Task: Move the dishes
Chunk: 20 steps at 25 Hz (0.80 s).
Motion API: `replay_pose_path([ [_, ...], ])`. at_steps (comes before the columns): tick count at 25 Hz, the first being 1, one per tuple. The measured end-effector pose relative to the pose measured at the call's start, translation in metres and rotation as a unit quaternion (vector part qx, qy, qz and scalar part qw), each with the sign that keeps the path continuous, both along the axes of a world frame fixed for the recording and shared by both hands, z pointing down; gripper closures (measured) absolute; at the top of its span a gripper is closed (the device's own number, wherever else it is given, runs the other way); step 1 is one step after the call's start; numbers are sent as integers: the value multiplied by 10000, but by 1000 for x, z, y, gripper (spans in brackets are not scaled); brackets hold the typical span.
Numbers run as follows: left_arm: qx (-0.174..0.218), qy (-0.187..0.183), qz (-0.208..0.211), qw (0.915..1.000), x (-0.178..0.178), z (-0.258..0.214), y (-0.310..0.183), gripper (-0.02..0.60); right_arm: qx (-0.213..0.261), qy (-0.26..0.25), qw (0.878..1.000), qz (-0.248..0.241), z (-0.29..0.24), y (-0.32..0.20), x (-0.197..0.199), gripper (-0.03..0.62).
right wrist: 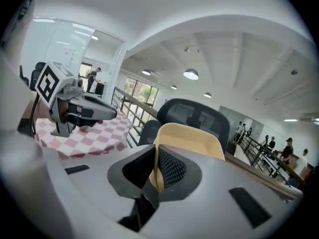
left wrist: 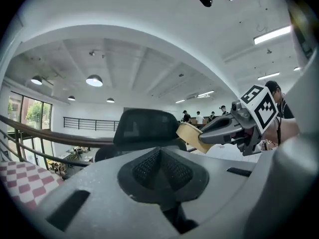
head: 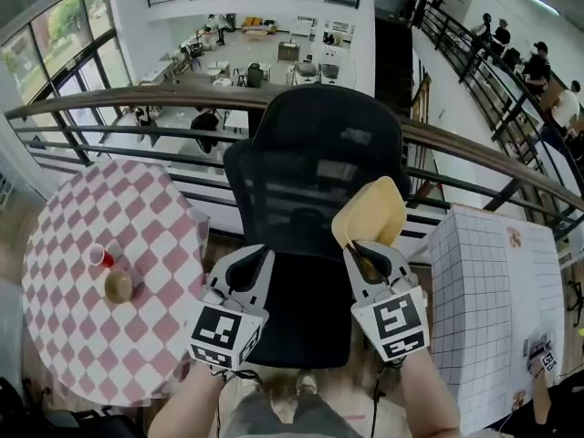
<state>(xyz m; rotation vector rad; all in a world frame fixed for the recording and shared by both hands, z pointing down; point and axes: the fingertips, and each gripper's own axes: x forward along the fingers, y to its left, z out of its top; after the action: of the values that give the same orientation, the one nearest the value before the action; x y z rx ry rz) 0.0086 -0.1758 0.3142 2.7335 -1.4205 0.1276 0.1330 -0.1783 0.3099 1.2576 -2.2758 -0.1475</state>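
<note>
Holding plate (head: 370, 210) pinched by rim in right gripper (head: 365, 250).
Stood upright past tips, nearer white table (head: 493, 318); left gripper (head: 257, 257) pressed together, empty.

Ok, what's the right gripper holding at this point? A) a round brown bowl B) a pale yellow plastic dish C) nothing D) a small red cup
B: the right gripper is clamped on the rim of the pale yellow plastic dish, which stands up between its jaws.
</note>
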Motion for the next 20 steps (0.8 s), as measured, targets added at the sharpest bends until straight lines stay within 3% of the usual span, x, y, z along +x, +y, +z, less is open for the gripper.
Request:
replay_pose_path([
  [7, 663, 124, -190, 9975, -6, -95, 29, 568, 847, -730, 9936, -151, -116, 27, -8, 562],
  [12, 1147, 75, -196, 9932, -12, -148, 49, 568, 1487, -1398, 9789, -114, -172, 51, 0, 562],
  [16, 1322, 66, -236, 9909, -17, -163, 73, 568, 1668, -1551, 9736, -140, -190, 78, 3, 562],
  [20, 1362, 51, -228, 9904, -18, -161, 97, 568, 1555, -1587, 9746, -295, -188, 108, -4, 562],
])
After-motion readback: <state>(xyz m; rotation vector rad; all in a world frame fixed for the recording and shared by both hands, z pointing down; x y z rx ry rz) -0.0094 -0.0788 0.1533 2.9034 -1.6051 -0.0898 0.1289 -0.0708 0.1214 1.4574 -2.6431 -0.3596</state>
